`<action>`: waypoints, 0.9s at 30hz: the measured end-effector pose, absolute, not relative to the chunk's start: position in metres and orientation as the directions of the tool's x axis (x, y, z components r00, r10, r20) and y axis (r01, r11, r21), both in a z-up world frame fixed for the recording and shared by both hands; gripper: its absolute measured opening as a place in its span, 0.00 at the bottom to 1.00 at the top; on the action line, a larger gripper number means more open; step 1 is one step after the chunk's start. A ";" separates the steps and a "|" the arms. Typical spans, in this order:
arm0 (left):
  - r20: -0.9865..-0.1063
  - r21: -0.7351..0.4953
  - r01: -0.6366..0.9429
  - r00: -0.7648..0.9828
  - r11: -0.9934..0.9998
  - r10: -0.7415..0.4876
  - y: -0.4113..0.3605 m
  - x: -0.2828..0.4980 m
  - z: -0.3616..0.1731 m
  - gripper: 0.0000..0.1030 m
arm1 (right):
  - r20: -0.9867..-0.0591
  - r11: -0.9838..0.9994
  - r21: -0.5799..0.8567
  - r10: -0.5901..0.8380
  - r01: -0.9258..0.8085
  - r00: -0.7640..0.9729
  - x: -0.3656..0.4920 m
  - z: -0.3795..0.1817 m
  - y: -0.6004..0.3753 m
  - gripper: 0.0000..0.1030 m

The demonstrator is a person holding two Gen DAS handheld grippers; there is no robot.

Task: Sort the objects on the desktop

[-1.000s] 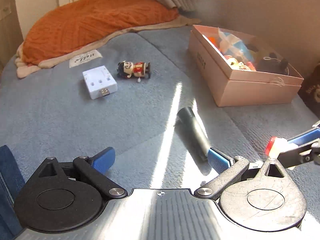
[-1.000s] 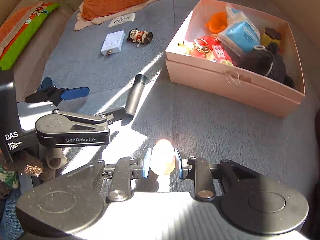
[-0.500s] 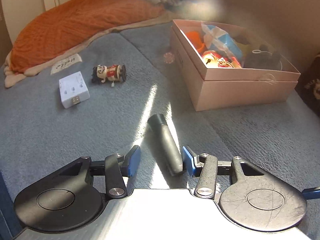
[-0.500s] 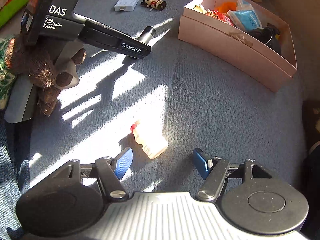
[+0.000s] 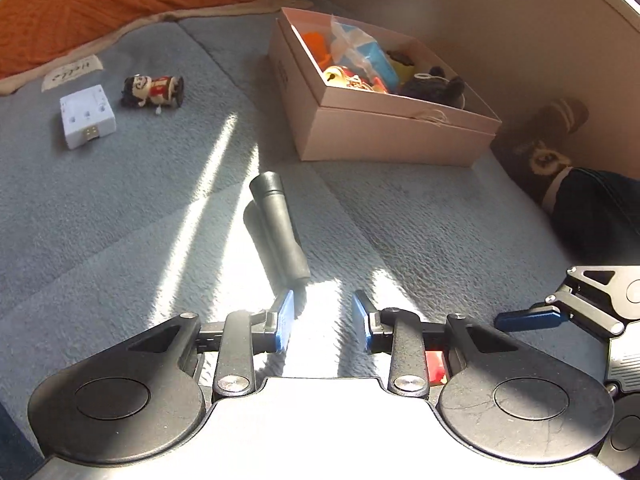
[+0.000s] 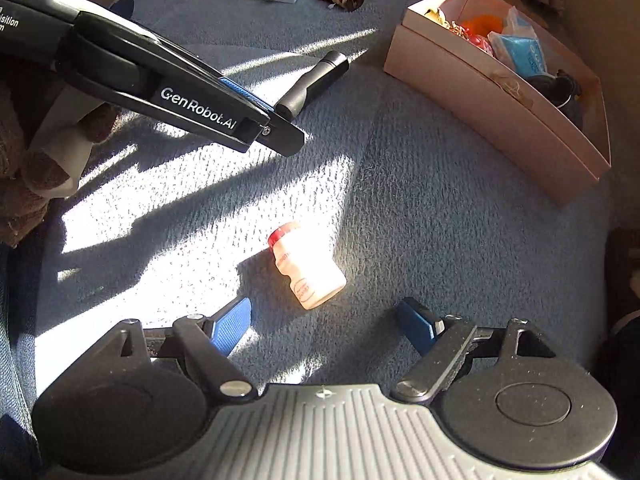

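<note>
A black cylinder lies on the grey-blue blanket, its near end just ahead of the left fingertip of my left gripper. That gripper is shut down to a narrow gap and nothing is between its pads. In the right wrist view it reaches in from the left, tip beside the cylinder. A small white bottle with a red cap lies on its side in sunlight. My right gripper straddles its near end; the jaws are opening and the pads do not touch it.
A pink open box with several toys stands at the back right. A white adapter and a small toy figure lie at the far left. An orange cushion is behind them, and a brown plush is beside the box.
My left jaws have closed from wide to narrow; the cylinder, between them half a second ago, now lies ahead of the tips. My right gripper let go of the bottle and widened.
</note>
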State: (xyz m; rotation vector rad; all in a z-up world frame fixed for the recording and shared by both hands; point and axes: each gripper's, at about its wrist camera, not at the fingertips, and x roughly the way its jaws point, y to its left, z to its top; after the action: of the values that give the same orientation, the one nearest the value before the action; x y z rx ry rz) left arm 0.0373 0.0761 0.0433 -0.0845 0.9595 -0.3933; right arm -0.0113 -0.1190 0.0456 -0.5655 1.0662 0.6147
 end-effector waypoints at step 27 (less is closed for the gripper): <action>-0.773 -0.074 0.382 0.561 0.921 -0.295 0.051 0.065 0.047 0.26 | -0.884 0.791 -0.226 0.079 -0.568 0.461 0.010 0.031 -0.129 0.97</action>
State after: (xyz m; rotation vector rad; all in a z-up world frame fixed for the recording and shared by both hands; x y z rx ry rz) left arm 0.0651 0.0507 0.0475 0.1068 0.8899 -0.3998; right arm 0.0096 -0.1292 0.0308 -0.5438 1.0227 0.4231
